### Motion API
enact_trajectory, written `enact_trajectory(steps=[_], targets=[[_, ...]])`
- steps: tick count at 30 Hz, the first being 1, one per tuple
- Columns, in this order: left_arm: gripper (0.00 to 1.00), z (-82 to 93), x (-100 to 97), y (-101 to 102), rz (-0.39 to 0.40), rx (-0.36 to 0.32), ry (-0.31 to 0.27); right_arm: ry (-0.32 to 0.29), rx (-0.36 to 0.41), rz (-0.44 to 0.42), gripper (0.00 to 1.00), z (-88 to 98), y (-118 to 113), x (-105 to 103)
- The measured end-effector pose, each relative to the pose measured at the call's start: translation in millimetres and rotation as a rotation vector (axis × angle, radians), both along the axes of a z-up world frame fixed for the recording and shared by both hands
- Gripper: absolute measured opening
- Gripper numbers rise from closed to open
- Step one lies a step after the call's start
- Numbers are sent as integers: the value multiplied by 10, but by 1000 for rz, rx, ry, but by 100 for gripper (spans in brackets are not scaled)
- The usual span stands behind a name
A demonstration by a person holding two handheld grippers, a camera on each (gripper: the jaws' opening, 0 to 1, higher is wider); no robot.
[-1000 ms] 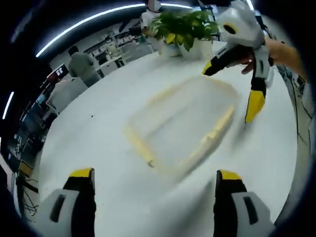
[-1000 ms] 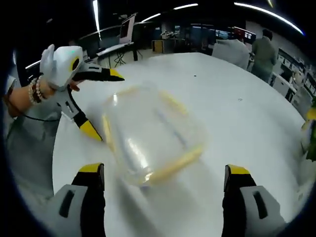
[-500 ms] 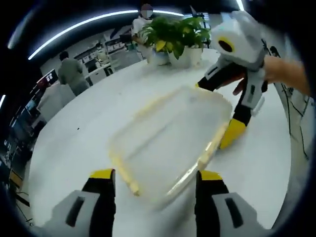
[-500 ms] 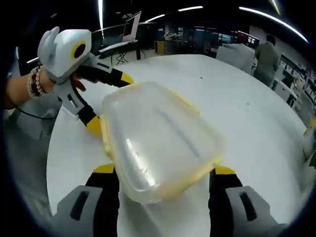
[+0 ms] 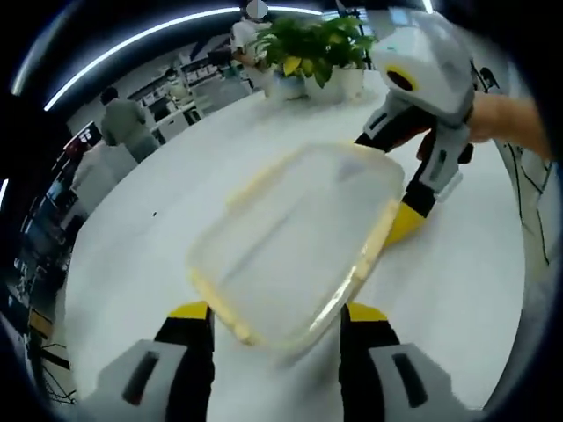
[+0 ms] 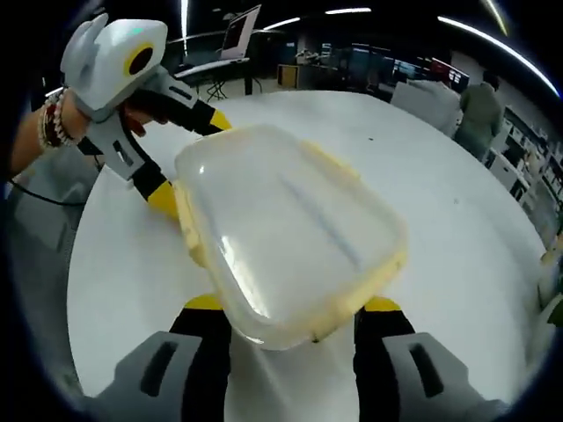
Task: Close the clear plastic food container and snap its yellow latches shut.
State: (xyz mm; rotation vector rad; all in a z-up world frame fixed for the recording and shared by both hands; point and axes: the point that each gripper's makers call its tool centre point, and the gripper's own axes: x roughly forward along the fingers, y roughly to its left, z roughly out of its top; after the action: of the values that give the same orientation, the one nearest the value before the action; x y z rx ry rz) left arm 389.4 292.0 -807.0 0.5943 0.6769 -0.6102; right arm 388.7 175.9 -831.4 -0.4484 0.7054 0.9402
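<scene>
The clear plastic food container point(image 5: 290, 233) with yellow latches along its edges lies on the white table point(image 5: 141, 255), between both grippers. In the left gripper view my left gripper point(image 5: 277, 315) has its yellow-tipped jaws pressed against the sides of the container's near end. My right gripper point(image 5: 391, 180) clasps the far end. In the right gripper view the container point(image 6: 290, 224) sits with its near end between my right gripper's point(image 6: 293, 306) jaws, and my left gripper point(image 6: 189, 158) straddles the far end. I cannot tell whether the latches are snapped.
Potted plants point(image 5: 317, 44) stand at the table's far edge. People point(image 5: 123, 119) and desks are in the room beyond. A hand point(image 5: 501, 119) holds the right gripper, and a wrist with bracelets point(image 6: 53, 145) holds the left. Another person point(image 6: 479, 97) stands past the table.
Both grippers have come in from either end of the container. Their jaws have narrowed from wide open to pressing on its ends.
</scene>
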Motion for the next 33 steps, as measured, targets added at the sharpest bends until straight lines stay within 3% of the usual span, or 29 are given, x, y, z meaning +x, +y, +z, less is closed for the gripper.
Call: enact_trajectory(steps=[8,16,17,25,33], targets=[[42,6,166,616,79,61,6,-30,24,22,40,26,490,155],[41,26,353,982,118,85,-15,-36,67,19,36,38,834,335],[40,23,388,1046,155,82,-12,-34,72,17,34,38,857,351],[38,26,566,1179,183,62,-26,-41,113,-30,29,62,972,486],[37,13,616,1166,191,28,-28,-37,147,-70,27,81,974,550]])
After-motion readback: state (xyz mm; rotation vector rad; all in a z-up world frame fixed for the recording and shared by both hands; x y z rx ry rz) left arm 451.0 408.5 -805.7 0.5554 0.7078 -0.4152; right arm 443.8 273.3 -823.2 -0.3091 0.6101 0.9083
